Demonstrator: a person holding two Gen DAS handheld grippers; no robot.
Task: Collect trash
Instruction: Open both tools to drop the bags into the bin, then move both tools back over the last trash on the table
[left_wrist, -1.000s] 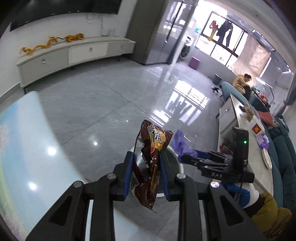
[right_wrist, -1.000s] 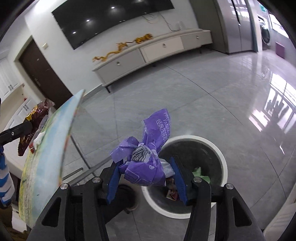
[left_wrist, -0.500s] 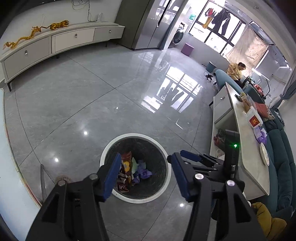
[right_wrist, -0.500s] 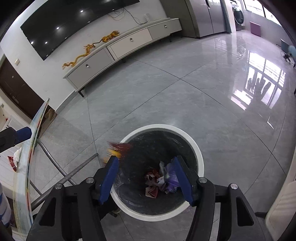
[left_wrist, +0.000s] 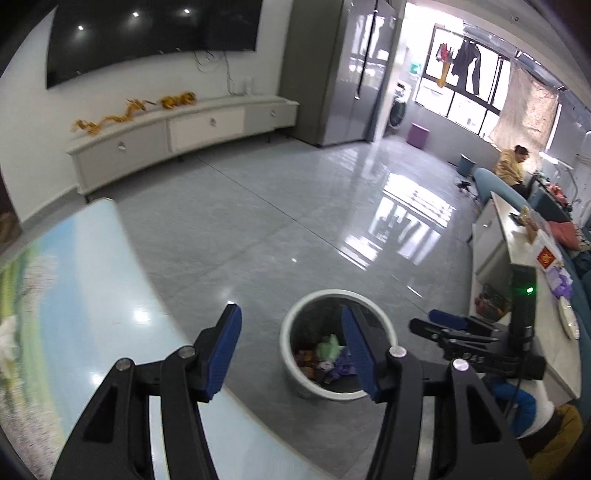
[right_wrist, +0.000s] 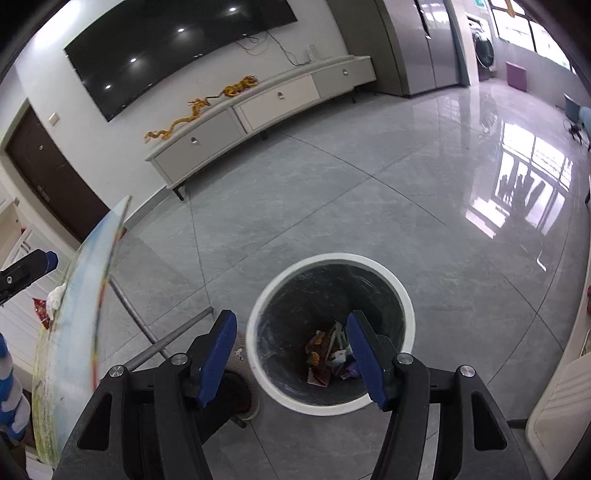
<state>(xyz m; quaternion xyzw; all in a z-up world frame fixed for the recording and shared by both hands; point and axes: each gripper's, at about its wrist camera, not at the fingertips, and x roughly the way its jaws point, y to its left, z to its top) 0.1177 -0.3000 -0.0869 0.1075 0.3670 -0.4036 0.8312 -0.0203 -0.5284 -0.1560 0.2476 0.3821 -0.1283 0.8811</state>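
Note:
A grey trash bin with a white rim (left_wrist: 295, 384) (right_wrist: 332, 258) stands on the floor beside the table. Crumpled wrappers (left_wrist: 325, 354) (right_wrist: 328, 354), brown, green and purple, lie at its bottom. My left gripper (left_wrist: 291, 317) is open with nothing between its blue pads, above the table edge and left of the bin. Directly over the bin, my right gripper (right_wrist: 291, 321) is open and empty too. In the left wrist view the right gripper (left_wrist: 443, 321) shows at the right. A white tissue (right_wrist: 57, 295) and a red wrapper (right_wrist: 40, 310) lie on the table.
The round table with a printed landscape top (left_wrist: 92, 295) (right_wrist: 74, 314) stands left of the bin, on grey metal legs (right_wrist: 162, 343). A long counter (left_wrist: 509, 258) runs along the right. A low TV cabinet (right_wrist: 258, 107) lines the far wall. A person (left_wrist: 511, 162) sits far off.
Both grippers let go: the brown snack bag and the purple wrapper fell into the bin. The jaws now stand open, and the left gripper has drawn back over the table.

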